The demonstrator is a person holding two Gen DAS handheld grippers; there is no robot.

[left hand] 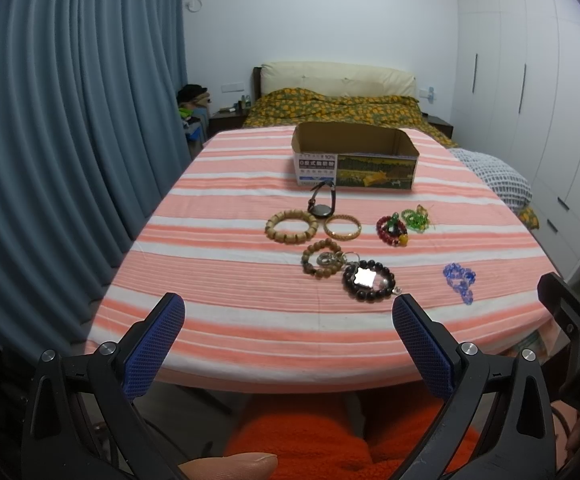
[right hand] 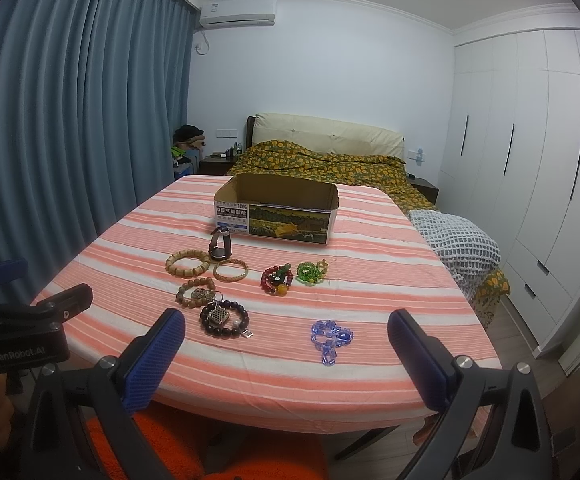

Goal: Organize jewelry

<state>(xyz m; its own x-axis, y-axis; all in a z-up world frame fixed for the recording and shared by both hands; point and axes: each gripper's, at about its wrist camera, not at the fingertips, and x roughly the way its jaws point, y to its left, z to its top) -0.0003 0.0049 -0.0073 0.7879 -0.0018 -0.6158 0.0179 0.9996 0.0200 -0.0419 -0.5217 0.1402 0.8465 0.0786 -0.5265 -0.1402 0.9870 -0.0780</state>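
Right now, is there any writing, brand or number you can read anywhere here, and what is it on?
"GenRobot.AI": on the side of the left gripper, seen from the right wrist.
"10%": top of the white label on the cardboard box.
"0", then large Chinese characters I cannot make out surely: same label.
Smaller lines under them: too small to read.
Sticker on the air conditioner: too blurred to read.
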